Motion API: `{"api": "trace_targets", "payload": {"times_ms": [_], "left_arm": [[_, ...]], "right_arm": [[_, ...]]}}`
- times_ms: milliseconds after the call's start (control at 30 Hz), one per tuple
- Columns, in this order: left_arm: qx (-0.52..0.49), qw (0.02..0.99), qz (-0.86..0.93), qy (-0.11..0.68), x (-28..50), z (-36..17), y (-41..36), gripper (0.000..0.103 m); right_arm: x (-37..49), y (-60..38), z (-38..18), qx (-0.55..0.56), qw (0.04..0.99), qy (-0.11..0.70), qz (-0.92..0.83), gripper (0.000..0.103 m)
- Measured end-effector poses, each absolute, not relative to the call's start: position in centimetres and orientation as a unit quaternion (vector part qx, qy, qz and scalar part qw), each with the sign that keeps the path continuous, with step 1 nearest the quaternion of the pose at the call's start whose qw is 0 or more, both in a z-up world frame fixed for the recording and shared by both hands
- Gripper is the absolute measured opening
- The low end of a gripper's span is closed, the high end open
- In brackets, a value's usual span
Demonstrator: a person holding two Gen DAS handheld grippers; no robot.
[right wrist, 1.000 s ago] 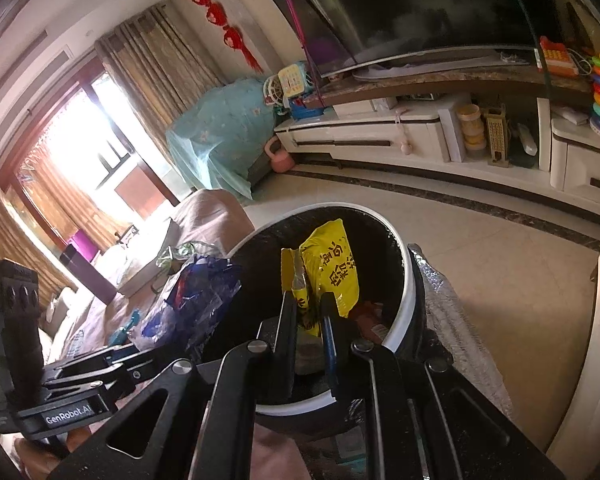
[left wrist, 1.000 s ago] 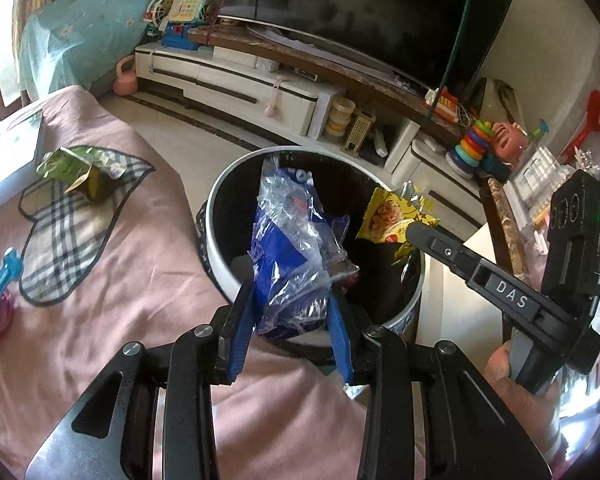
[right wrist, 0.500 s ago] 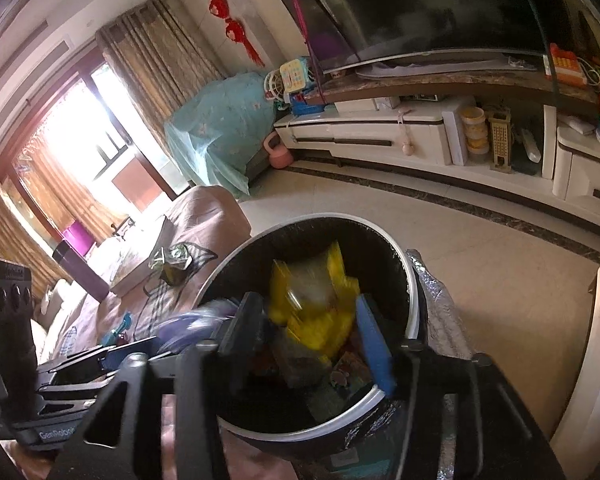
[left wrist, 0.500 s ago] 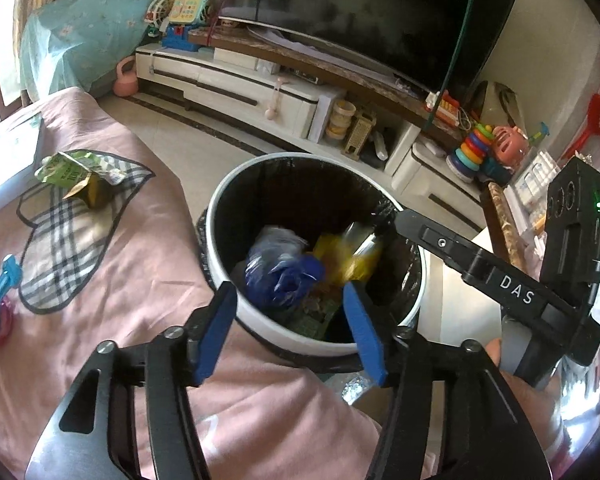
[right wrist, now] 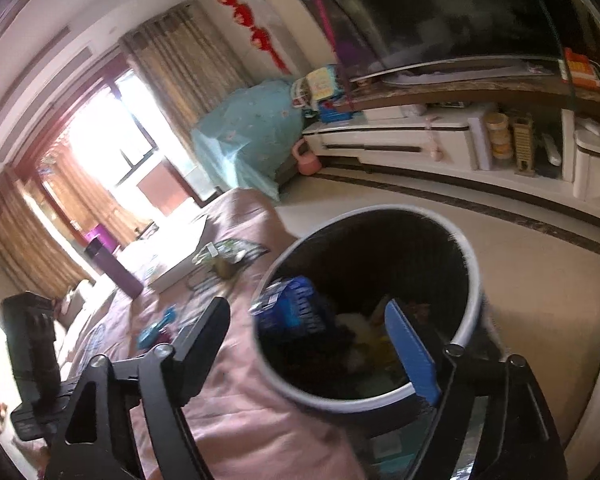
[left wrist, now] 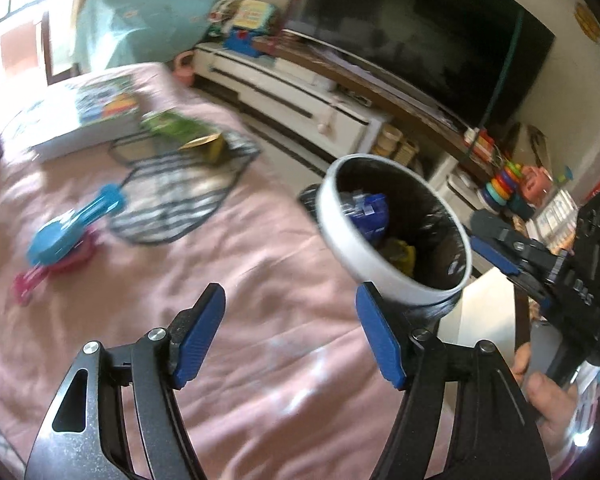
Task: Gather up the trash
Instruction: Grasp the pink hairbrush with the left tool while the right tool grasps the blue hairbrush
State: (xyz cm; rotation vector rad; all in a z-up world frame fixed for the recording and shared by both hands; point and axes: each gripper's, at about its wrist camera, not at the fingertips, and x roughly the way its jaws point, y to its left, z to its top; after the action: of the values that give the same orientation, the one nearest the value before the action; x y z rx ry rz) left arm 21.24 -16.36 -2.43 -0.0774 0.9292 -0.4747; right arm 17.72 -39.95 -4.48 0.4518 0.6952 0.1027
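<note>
Here, both tools are empty with their jaws spread wide: the left gripper (left wrist: 290, 336) hangs above the pink bedspread (left wrist: 228, 264), and the right gripper (right wrist: 320, 344) hangs over the near rim of the trash bin (right wrist: 474, 280). The bin stands just beside the bed edge; in the left wrist view it lies at about 2 o'clock from the jaws, and it already holds a blue wrapper (right wrist: 288, 308) and a yellow wrapper (left wrist: 400, 254). One piece judged to be remaining trash, a green snack packet (left wrist: 180, 128), rests on a plaid cloth (left wrist: 180, 196) at about 11 o'clock, well apart from both tools; beside it lie a white box (left wrist: 88, 120) and, nearer, a blue toy (left wrist: 72, 228) touching a pink toy (left wrist: 48, 272). Risks from here: both views are smeared by motion, so a hasty reach could misjudge the packet and pinch the cloth beneath it; the toys lie near the path and could be swept up by mistake; a thin packet may slip from wide, flat pads; and the right tool, close to the rim, could knock the bin.
</note>
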Motion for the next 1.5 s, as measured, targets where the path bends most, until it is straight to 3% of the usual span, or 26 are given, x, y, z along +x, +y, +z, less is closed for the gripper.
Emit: {"api": "trace_targets", "payload": {"times_ms": [533,1233,1333,1400,1500], "left_arm": [[-0.082,0.884,-0.132,0.441,19.4,-4.3,-3.4,0.069],[-0.017,0.878,-0.118,0.464,27.8,-7.9,-0.7,0.069],[0.009,0.879,-0.124,0.460,27.5,-8.2,-1.5,0.055],[0.024,0.880,-0.129,0.456,27.0,-8.2,-1.9,0.033],[0.017,0.878,-0.139,0.458,26.4,-8.1,-1.8,0.033]], "right_arm": [[17.8,-28.7,-7.5,0.192,0.892,0.385,0.141,0.094],[20.8,-25.1,-9.9,0.189,0.875,0.415,0.165,0.094],[21.1,-25.0,-10.1,0.190,0.874,0.416,0.166,0.094],[21.5,-24.8,-10.3,0.189,0.873,0.417,0.167,0.094],[22.3,-24.3,-10.5,0.191,0.870,0.421,0.173,0.093]]}}
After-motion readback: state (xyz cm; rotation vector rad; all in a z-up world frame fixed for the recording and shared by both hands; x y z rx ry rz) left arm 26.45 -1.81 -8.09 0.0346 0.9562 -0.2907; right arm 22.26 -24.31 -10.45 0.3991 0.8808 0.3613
